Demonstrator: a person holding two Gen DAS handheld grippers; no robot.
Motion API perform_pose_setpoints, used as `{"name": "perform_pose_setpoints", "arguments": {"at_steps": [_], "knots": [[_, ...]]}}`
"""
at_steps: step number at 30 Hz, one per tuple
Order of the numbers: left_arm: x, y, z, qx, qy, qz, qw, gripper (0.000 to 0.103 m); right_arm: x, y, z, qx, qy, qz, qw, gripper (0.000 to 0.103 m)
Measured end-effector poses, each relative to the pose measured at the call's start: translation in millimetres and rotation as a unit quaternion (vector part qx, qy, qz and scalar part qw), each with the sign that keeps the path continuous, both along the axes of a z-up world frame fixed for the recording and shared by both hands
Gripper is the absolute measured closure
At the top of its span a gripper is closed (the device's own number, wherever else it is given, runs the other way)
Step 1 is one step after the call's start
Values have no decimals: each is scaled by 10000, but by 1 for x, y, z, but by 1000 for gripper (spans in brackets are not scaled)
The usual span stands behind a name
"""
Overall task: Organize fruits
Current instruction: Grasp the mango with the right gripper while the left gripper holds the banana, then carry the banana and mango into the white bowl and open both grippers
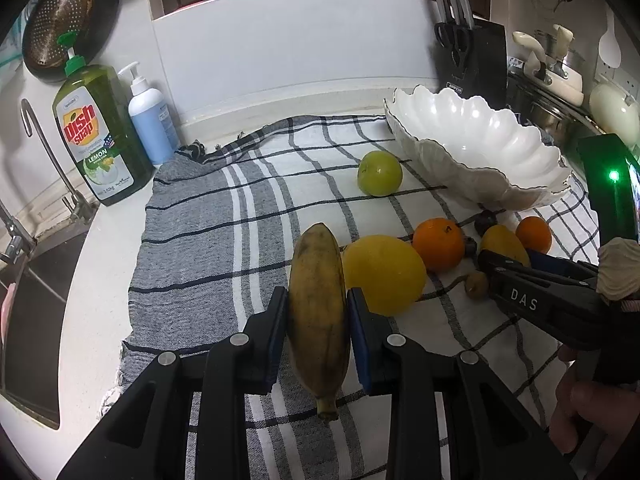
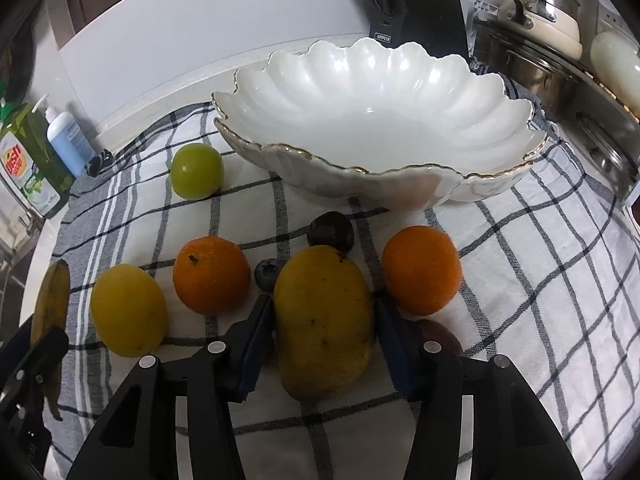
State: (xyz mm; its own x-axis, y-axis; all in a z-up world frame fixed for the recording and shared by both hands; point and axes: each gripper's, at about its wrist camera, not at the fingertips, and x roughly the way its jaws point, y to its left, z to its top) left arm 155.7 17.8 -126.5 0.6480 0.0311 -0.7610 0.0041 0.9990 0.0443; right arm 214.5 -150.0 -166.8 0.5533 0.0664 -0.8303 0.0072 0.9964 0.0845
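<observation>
My left hand-held gripper sits closest to the lens, its blue pads clamped on the flanks of a banana whose tip points away from me and whose stem hangs below the jaws. My right hand-held gripper straddles the mango; both pads sit at its sides, apparently in contact, though I cannot confirm firm pressure. Judgement: seat the mango across its widest belly before lifting, since its smooth, waxy, tapering skin could squirt forward under a pinch near the narrow end. The banana is soft, speckled brown, ridged; light pressure only. Target is presumably the scalloped white bowl, glossy, gilt-edged, empty, standing beyond the fruit on the checked cloth that covers the worktop. The cloth is loosely woven and could drag. Remaining on it: a yellow round fruit, two oranges with pebbled rind, a green apple, a blueberry touching the mango, a dark plum behind it.
</observation>
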Motion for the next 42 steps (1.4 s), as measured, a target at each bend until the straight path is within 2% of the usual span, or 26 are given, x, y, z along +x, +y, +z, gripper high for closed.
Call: {"name": "perform_pose_setpoints", "arguments": {"at_steps": [9,25,35,37,42], "knots": [[-2,-5,7,33,-73,-20,10000,73,-9,-4,4,131,-50,16,9999,52],[2,-28,49,35,-476,-192,9987,73,-34,-30,62,95,-646,-88,9978,52],[33,-61,79,15,-749,-570,9956,73,-20,-60,91,-10,-934,-272,9953,52],[43,-67,82,84,-801,-613,9949,73,-16,-66,96,-55,-1005,-298,9945,52],[69,-82,87,-32,-811,-866,9929,73,0,-78,105,-95,-1100,-270,9935,52]]}}
